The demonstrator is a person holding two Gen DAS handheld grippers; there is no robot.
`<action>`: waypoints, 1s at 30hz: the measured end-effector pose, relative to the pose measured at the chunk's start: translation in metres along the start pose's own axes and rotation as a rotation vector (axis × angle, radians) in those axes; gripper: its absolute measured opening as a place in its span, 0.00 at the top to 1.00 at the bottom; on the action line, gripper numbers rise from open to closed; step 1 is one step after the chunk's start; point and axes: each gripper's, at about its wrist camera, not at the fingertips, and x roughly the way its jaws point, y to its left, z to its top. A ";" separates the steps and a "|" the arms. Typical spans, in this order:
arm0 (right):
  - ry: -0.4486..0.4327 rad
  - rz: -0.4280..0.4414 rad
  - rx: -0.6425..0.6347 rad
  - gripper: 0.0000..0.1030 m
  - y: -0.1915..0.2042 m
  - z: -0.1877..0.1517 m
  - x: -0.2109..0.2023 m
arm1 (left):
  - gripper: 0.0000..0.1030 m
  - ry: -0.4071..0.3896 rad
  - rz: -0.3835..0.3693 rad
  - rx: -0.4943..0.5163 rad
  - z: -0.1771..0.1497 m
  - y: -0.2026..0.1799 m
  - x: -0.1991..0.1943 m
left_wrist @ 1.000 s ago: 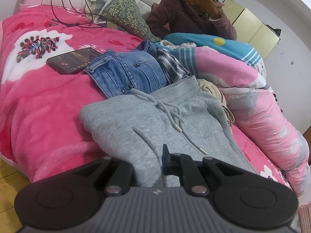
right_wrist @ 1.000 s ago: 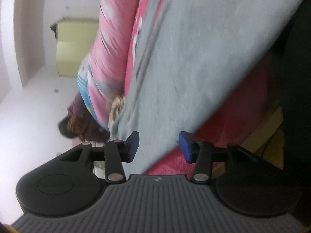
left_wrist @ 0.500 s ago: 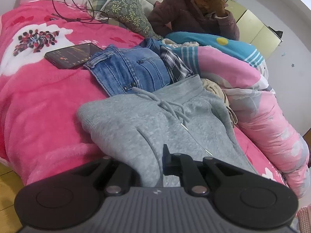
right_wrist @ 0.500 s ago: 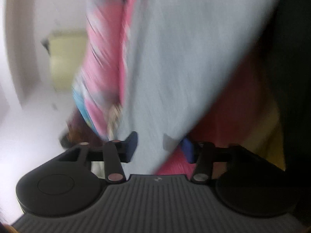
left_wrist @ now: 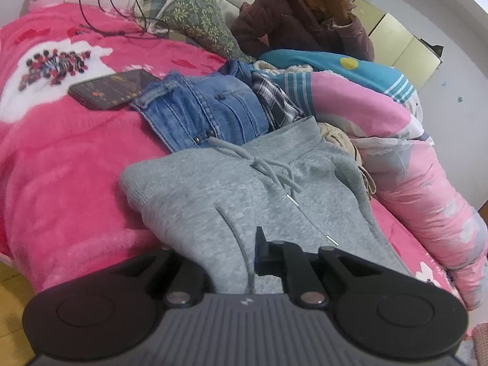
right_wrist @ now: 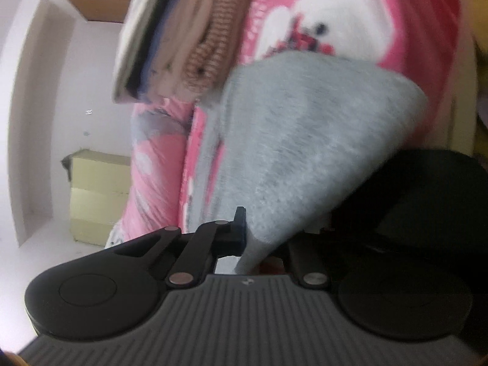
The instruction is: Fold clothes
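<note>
Grey sweatpants with a drawstring lie on the pink blanket, waistband toward the far side. My left gripper is shut on the near part of the grey cloth, which covers its left finger. In the right wrist view, another part of the grey sweatpants is bunched and lifted. My right gripper is shut on it, with the cloth pinched between the pads; the right finger is hidden behind the fabric.
Folded jeans, a plaid garment and a phone lie beyond the sweatpants. A pink quilt runs along the right. A person sits at the head of the bed. A stack of folded clothes sits by the quilt.
My right gripper has gone from open around the grey cloth to shut on it, and it has swung so the folded stack comes into view. The left gripper has stayed put.
</note>
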 end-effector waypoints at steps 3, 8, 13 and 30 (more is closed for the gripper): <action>-0.030 0.042 -0.081 0.97 0.023 0.002 -0.003 | 0.94 -0.027 0.010 -0.005 0.003 -0.008 -0.011; -0.081 0.114 -0.112 0.97 0.047 0.016 -0.012 | 0.94 -0.042 -0.022 -0.040 0.004 -0.016 -0.041; -0.117 0.153 -0.110 0.97 0.049 0.037 -0.034 | 0.94 -0.047 -0.049 -0.032 -0.012 -0.011 -0.091; -0.076 0.090 -0.168 0.97 0.056 0.067 -0.084 | 0.94 -0.012 -0.065 -0.055 -0.054 0.014 -0.155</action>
